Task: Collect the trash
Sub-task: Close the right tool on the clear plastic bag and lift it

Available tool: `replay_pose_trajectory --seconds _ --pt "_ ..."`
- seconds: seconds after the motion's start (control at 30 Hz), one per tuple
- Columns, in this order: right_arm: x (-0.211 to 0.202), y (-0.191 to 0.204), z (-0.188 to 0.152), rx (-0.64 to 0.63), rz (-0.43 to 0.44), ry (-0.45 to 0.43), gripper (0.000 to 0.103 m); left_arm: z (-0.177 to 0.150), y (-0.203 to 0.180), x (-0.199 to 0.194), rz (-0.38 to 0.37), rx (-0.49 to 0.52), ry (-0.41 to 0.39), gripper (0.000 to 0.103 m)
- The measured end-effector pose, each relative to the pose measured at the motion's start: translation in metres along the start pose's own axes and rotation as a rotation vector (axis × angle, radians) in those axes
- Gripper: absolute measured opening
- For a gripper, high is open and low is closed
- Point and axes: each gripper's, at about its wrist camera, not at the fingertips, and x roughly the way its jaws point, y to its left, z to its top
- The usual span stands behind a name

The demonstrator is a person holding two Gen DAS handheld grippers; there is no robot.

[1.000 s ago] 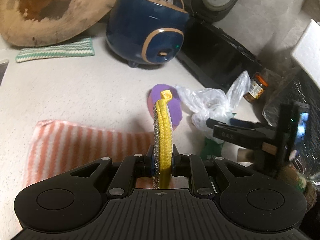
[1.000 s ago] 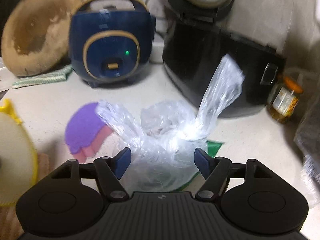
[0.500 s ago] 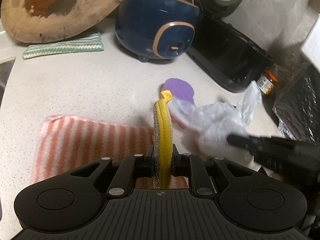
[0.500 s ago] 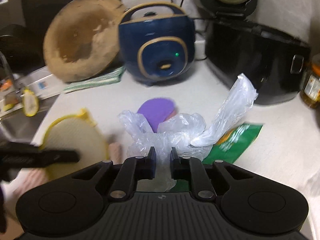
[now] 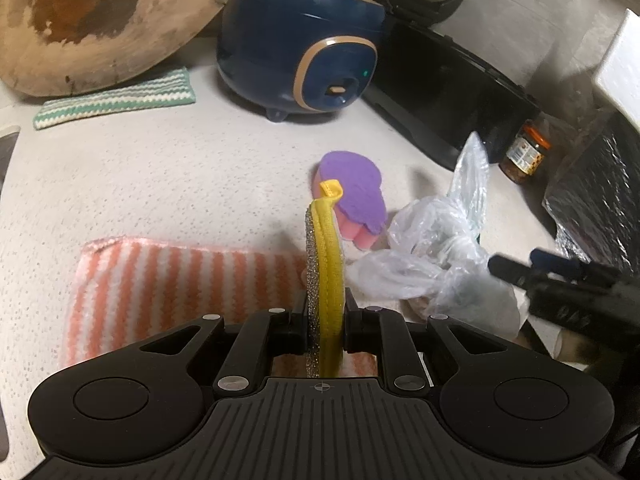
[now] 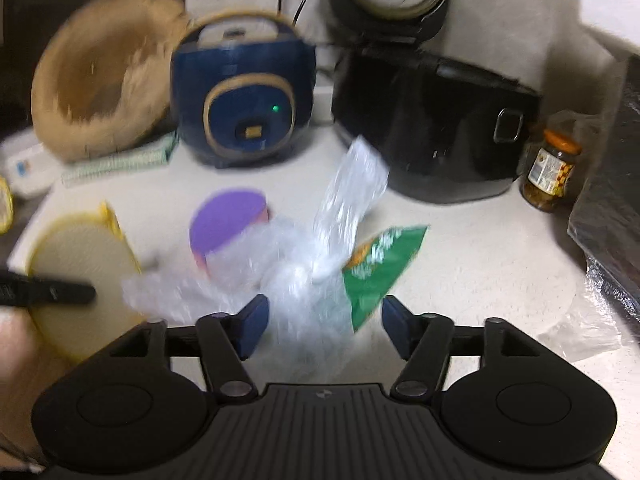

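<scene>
- Left tongs [image 5: 325, 330] are clamped on an upright yellow scrubber [image 5: 326, 264], just beside the purple sponge [image 5: 354, 194].
- Right tongs [image 6: 324, 320] are opening, with the plastic bag [image 6: 304, 264] loose between them.
- That bag lies on the bench [image 5: 160, 168], against the sponge; a green wrapper [image 6: 380, 268] is beside it.

The scrubber [image 5: 325, 264] has a yellow fabric edge and a silver glittery face. The cloth [image 5: 188, 284] beneath it carries orange and white stripes. At 12 o'clock from the scrubber, the sponge [image 5: 356, 196] is purple on top and pink underneath. The bag [image 6: 296, 272] is clear, colourless plastic; at its 3 o'clock, the wrapper [image 6: 380, 264] is green with orange print. The cooker [image 5: 300, 40] is navy with tan trim. The small cloth [image 5: 116, 98] shows green and white zigzag stripes.
</scene>
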Motion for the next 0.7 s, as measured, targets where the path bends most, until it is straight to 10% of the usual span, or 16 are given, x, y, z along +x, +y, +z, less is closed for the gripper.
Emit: replay_pose_trajectory --seconds 0.43,0.6,0.7 --pt "0.058 0.039 -0.009 -0.023 0.011 0.131 0.078 0.003 0.011 0.005 -0.041 0.027 0.014 0.018" --pt "0.044 0.038 -0.002 0.035 0.003 0.121 0.030 0.006 0.017 0.011 -0.075 0.048 0.037 0.019" --pt "0.028 0.035 0.002 0.085 0.004 0.100 0.020 0.010 0.019 0.014 -0.118 0.066 0.053 0.018"
